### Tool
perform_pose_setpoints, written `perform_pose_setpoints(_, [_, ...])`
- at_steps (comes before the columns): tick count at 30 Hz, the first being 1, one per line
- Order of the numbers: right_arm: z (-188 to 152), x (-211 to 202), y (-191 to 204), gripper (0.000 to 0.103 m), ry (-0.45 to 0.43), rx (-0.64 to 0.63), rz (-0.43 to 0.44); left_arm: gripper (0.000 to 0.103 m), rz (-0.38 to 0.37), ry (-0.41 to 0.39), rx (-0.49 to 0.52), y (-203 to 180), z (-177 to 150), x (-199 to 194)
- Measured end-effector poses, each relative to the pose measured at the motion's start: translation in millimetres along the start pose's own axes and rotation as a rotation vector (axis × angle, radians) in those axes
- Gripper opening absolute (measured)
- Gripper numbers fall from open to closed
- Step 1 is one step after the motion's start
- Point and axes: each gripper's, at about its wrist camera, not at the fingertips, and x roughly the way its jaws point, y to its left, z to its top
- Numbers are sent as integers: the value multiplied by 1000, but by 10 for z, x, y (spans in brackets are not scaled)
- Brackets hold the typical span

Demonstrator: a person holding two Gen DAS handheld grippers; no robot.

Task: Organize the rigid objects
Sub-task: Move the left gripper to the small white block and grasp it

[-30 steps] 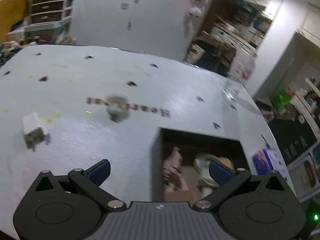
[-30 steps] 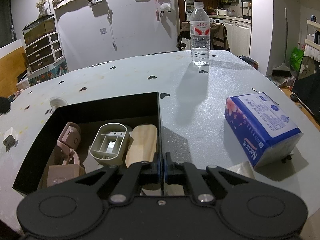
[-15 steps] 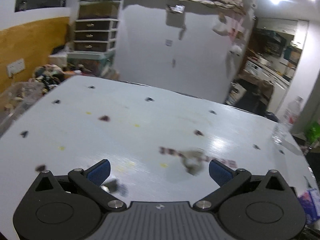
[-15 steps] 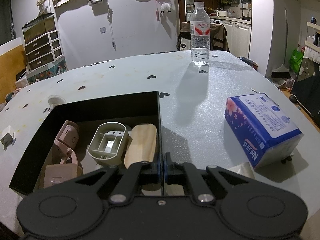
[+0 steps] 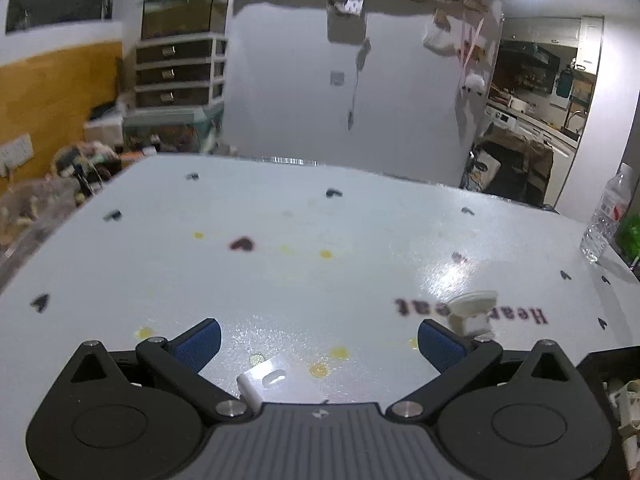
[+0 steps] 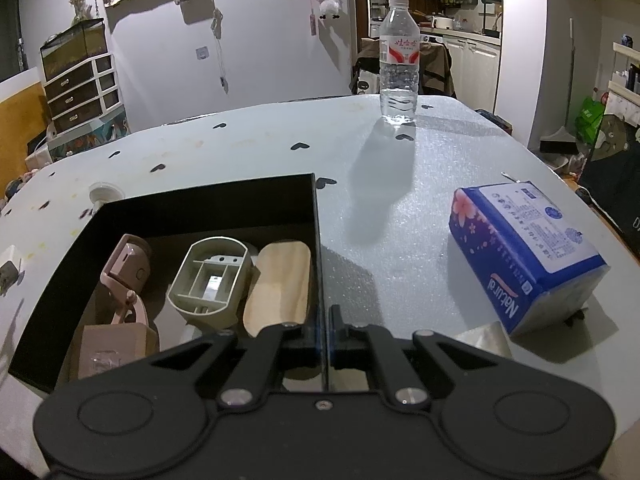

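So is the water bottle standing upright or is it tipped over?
Upright. In the right wrist view the water bottle stands on its base on the table, cap at the top.

The right gripper is sitting closed on the black box's right wall; inside are lying a pink piece, beige holder and wooden board. A bottle is standing behind.

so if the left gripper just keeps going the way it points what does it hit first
Probably the small white plug-like block lying between the open left gripper fingers, then bare table; depth is uncertain.
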Motion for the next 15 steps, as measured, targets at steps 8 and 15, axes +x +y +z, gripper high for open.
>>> perform_pose_setpoints(8, [9,16,21,4,6,-4,-13,103,-106,127,-187,455,-47,586])
perform_pose_setpoints(15, [9,32,29,4,9,-5,-15,103,-243,117,-244,514,-128,539])
